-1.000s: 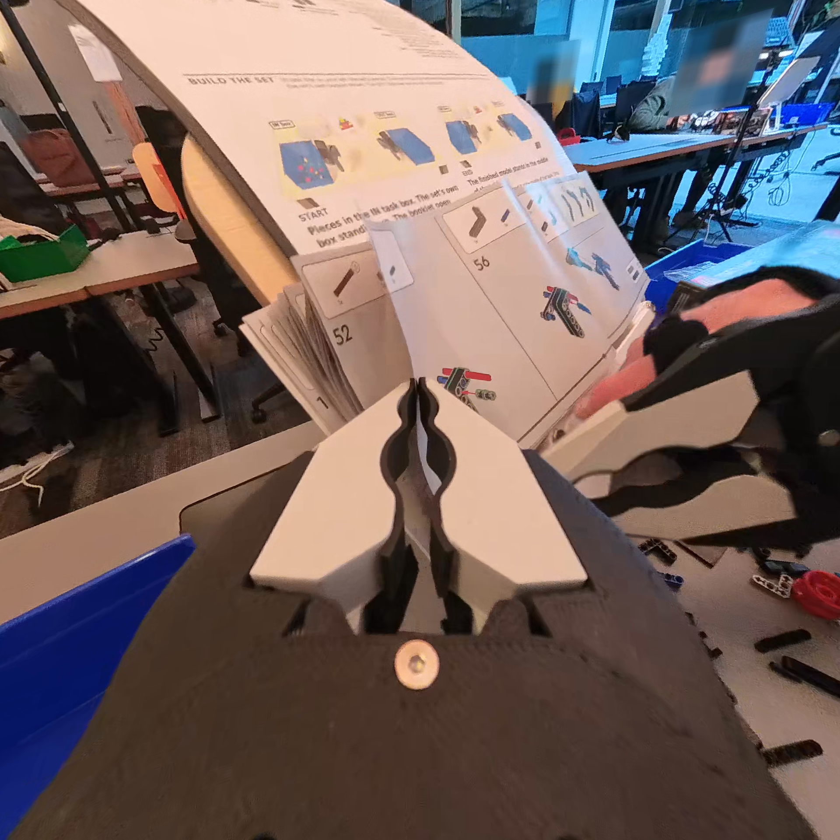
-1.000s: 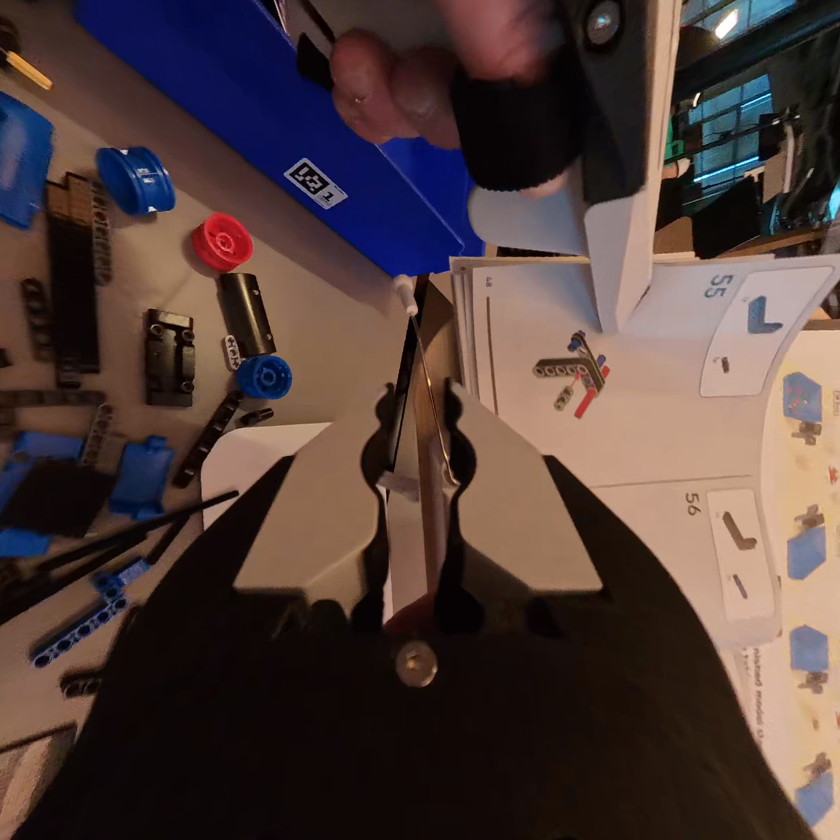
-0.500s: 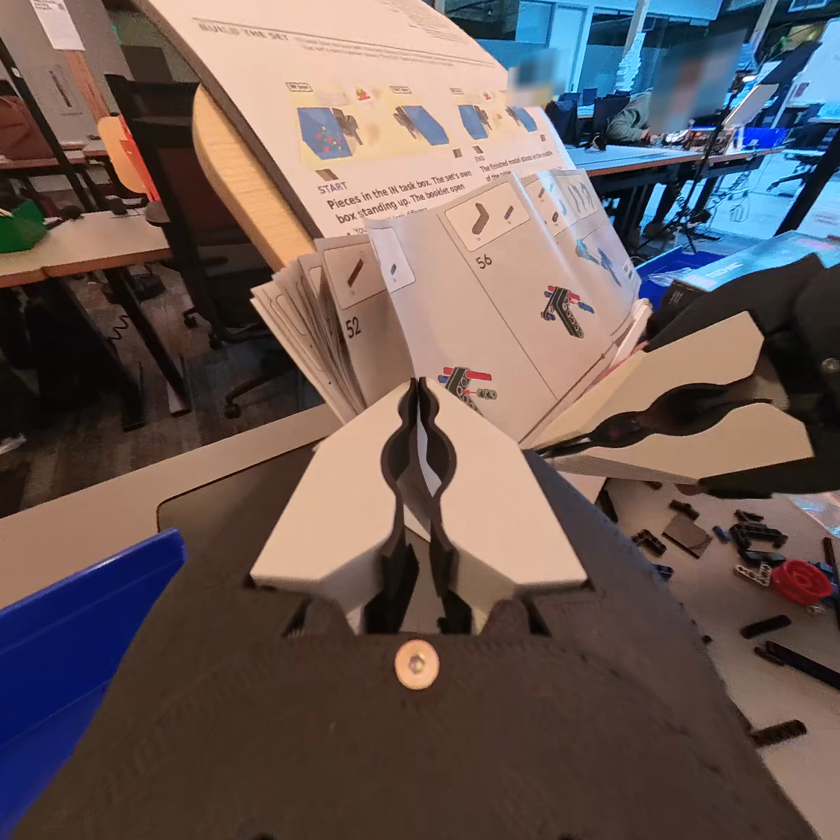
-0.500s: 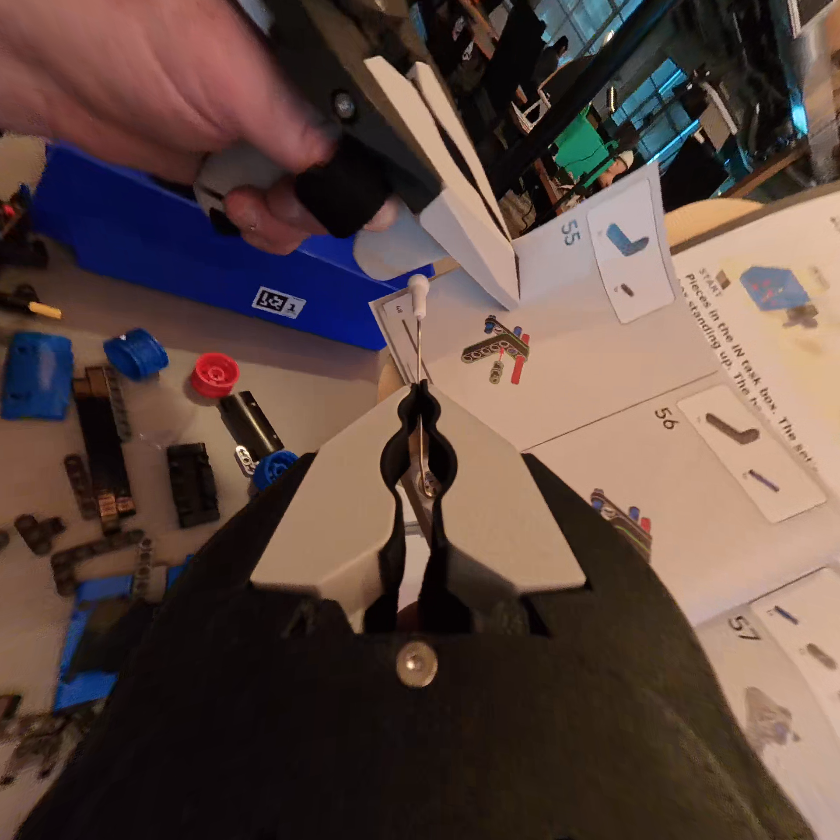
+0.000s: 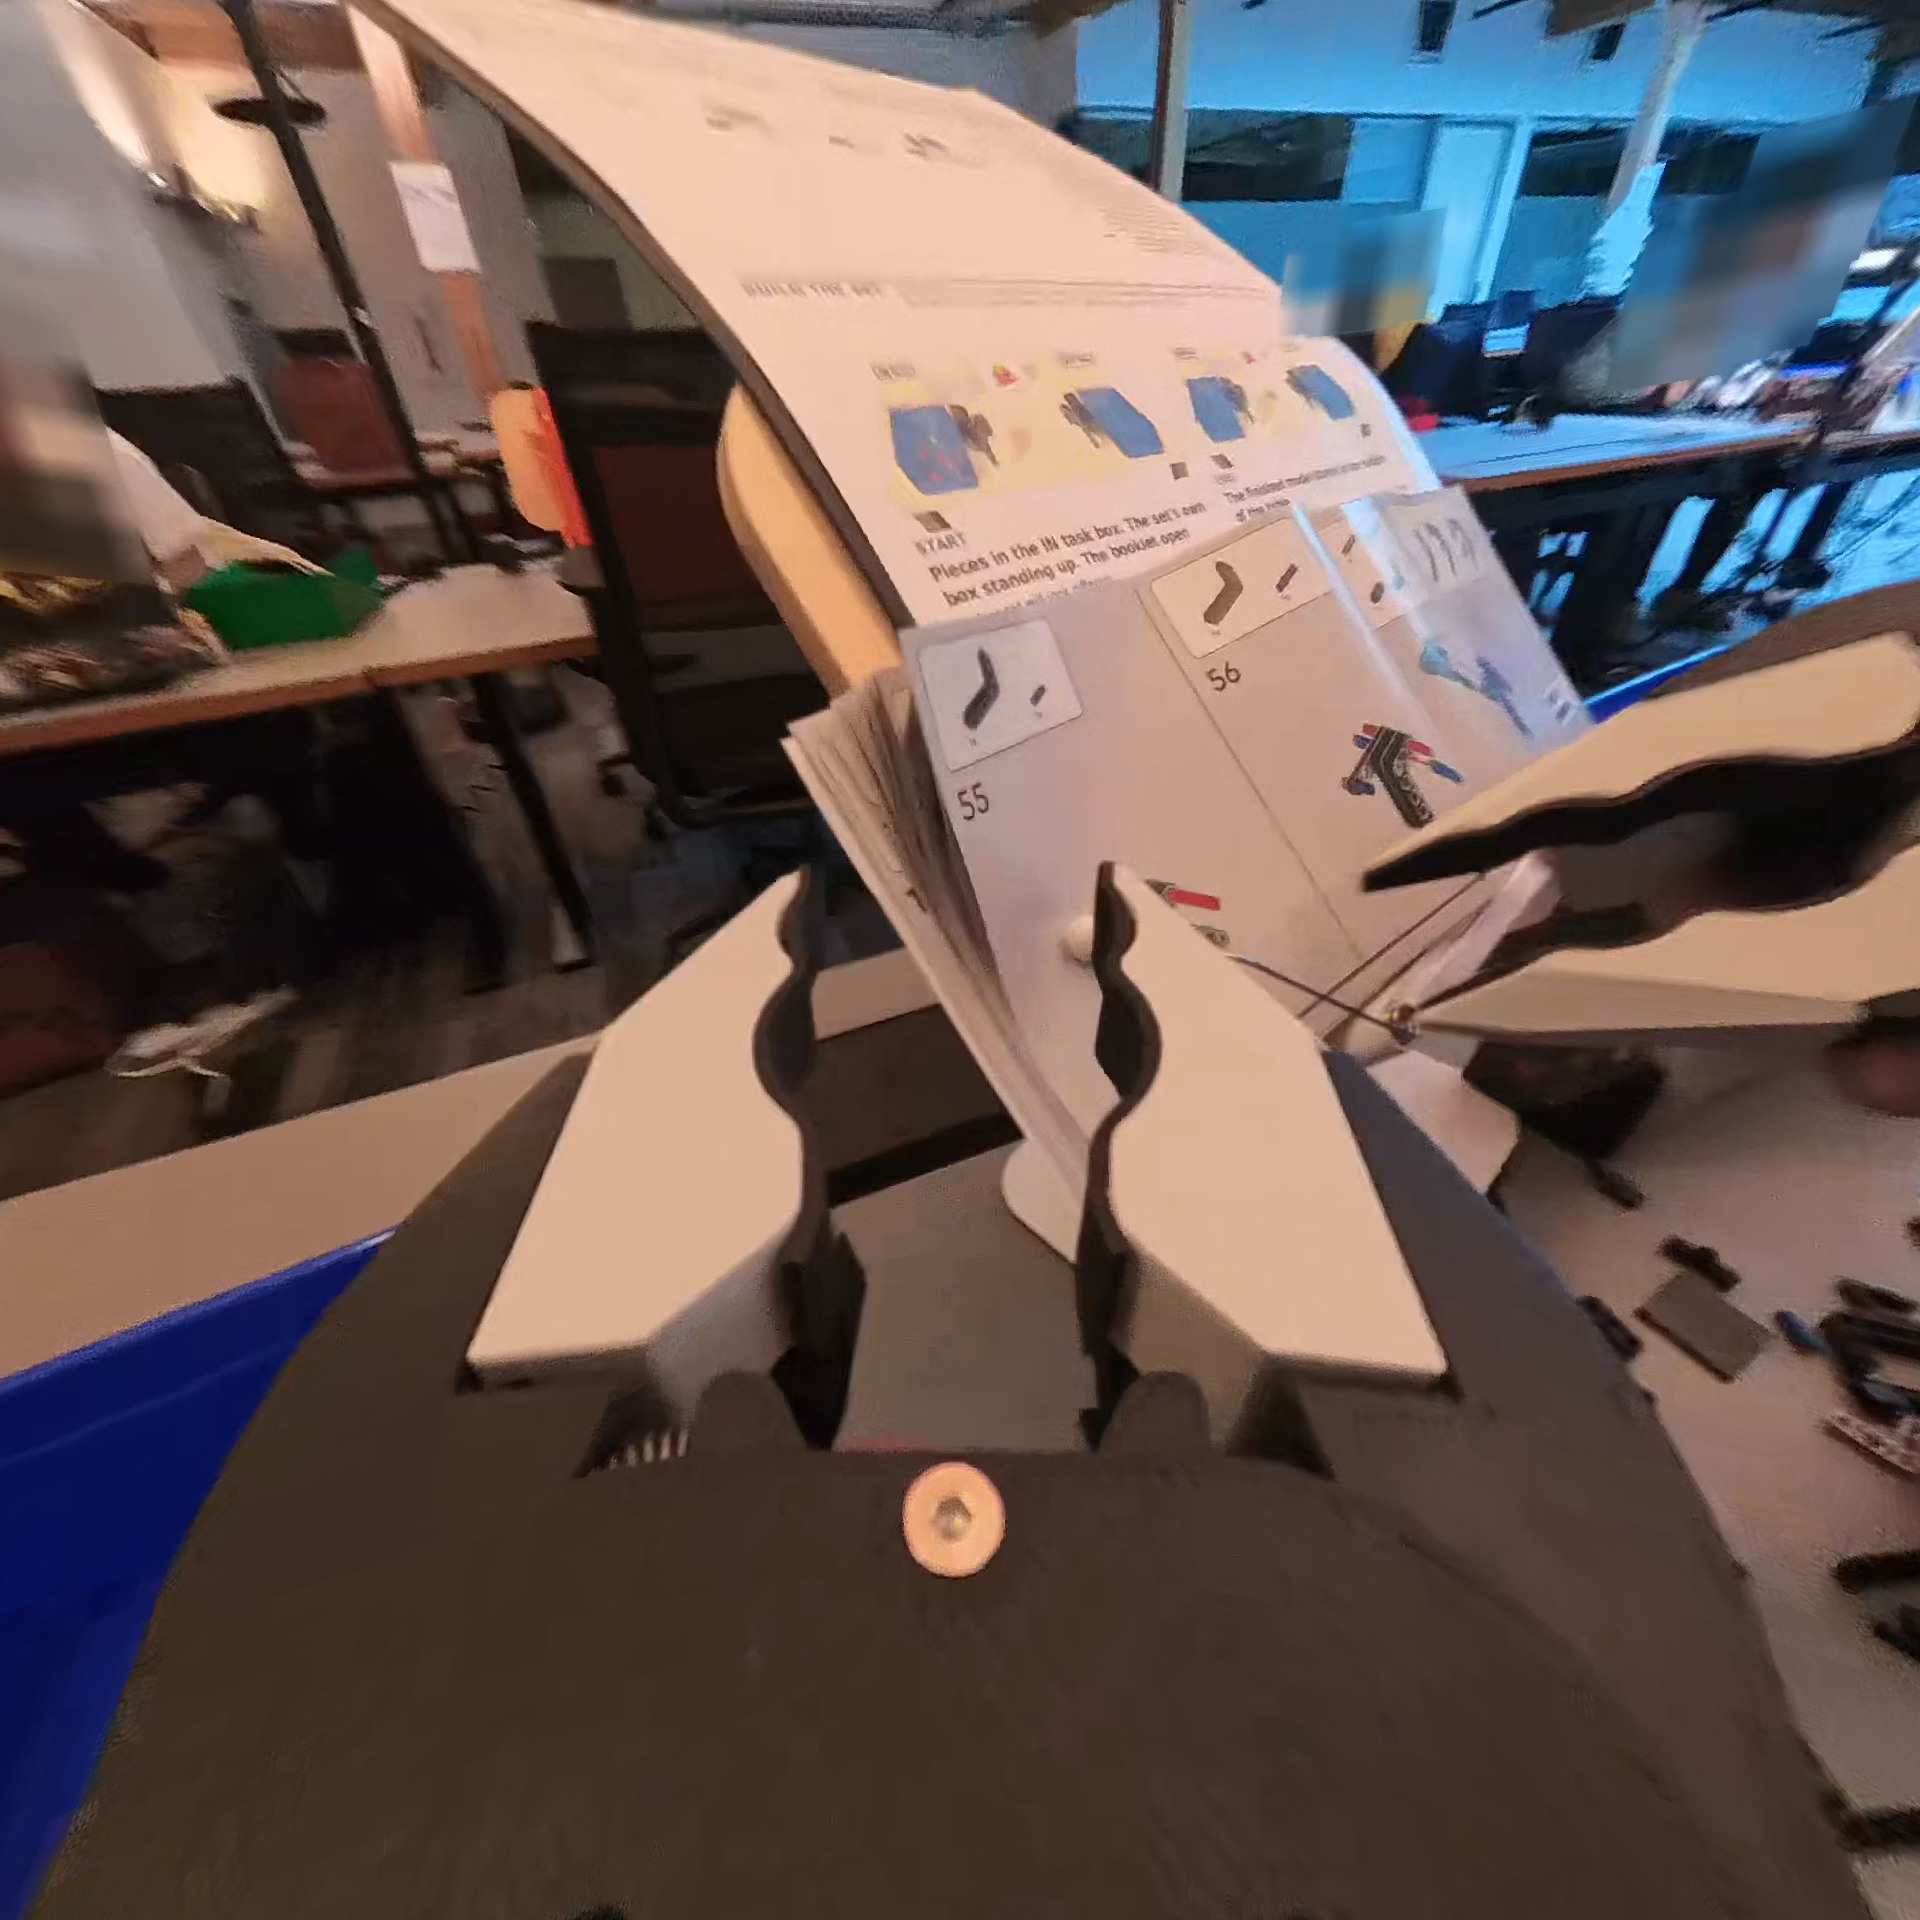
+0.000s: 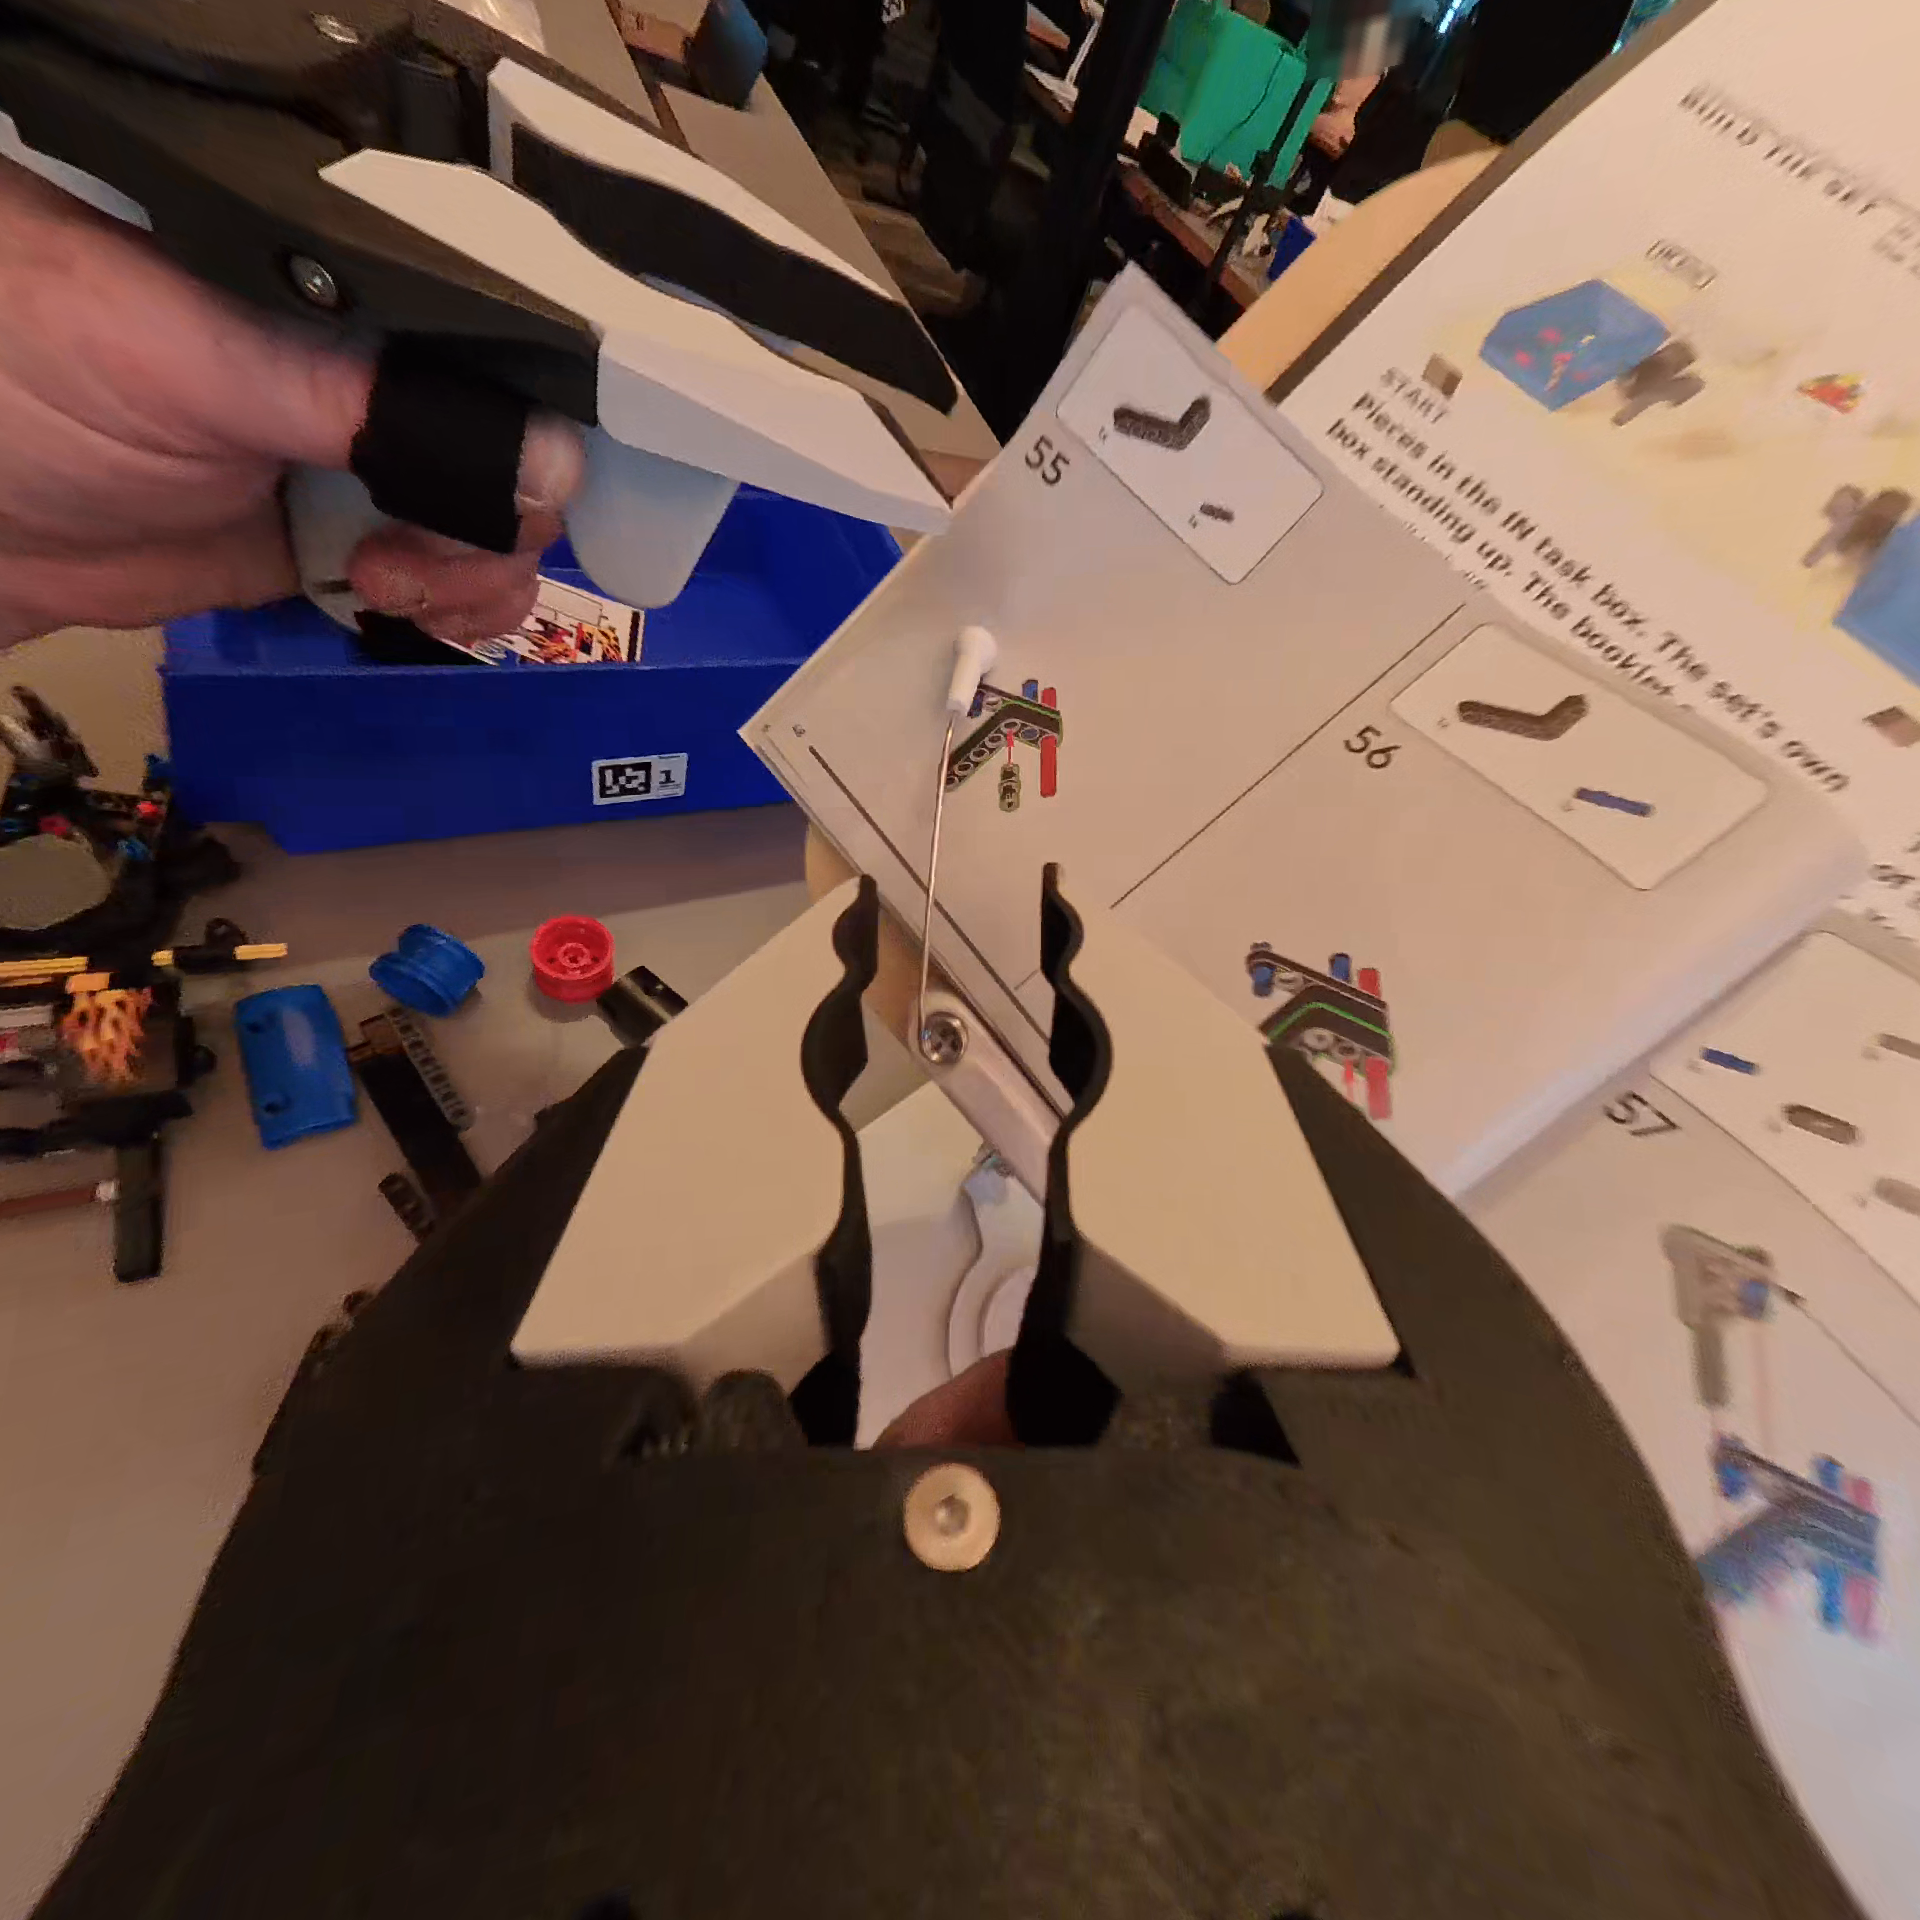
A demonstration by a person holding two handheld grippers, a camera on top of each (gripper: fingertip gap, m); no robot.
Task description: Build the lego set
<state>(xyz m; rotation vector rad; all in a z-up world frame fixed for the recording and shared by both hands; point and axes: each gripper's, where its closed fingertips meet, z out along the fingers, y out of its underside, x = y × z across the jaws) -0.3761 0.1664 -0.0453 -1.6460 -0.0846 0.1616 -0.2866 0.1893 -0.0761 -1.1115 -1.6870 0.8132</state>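
In the left wrist view the left gripper stands with its jaws wide apart and nothing between them; the fanned edge of the instruction booklet rises just behind the gap, propped upright on a white stand in front of a large curved instruction sheet. At the right edge the right gripper reaches in toward the booklet's lower corner, its fingers parted around a thin wire page clip. Dark lego pieces lie scattered on the table at lower right, and a blue bin shows at lower left. In the right wrist view the right gripper is likewise spread wide and empty, the wire page clip with its white tip lying against the open booklet just ahead of the gap. The left gripper, held by a hand, hovers at the booklet's upper corner. Blue, red and black lego pieces sit on the table left of the stand, before the blue bin.
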